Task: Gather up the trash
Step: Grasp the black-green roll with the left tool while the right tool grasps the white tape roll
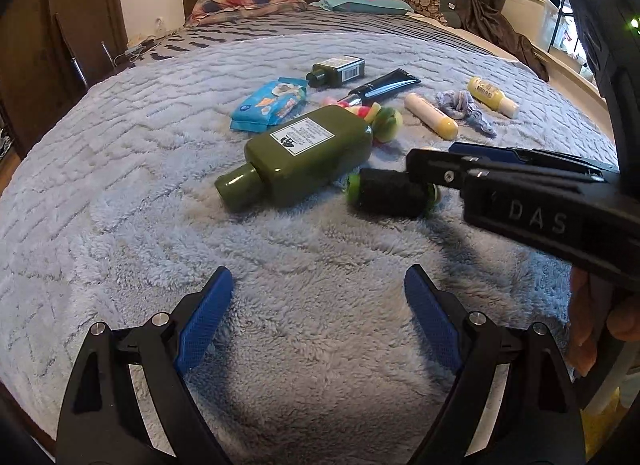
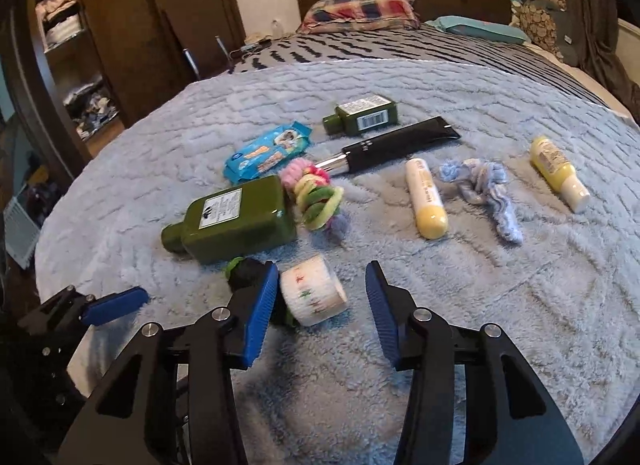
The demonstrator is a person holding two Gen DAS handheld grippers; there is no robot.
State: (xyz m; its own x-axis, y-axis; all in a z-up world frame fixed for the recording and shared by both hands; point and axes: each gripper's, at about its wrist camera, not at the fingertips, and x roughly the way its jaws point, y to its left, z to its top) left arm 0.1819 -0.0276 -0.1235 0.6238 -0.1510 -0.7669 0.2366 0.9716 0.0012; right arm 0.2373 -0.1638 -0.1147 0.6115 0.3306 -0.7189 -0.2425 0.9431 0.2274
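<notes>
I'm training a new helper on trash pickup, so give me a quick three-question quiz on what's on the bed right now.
1. True or false: the left gripper holds a bottle in its jaws.
2. Which item lies closest to the right gripper? A) black tube B) white patterned cylinder C) blue wipes pack
3. How many green bottles lie on the blanket?

Key: 1 false, the jaws are open and empty; 2 B; 3 two.
</notes>
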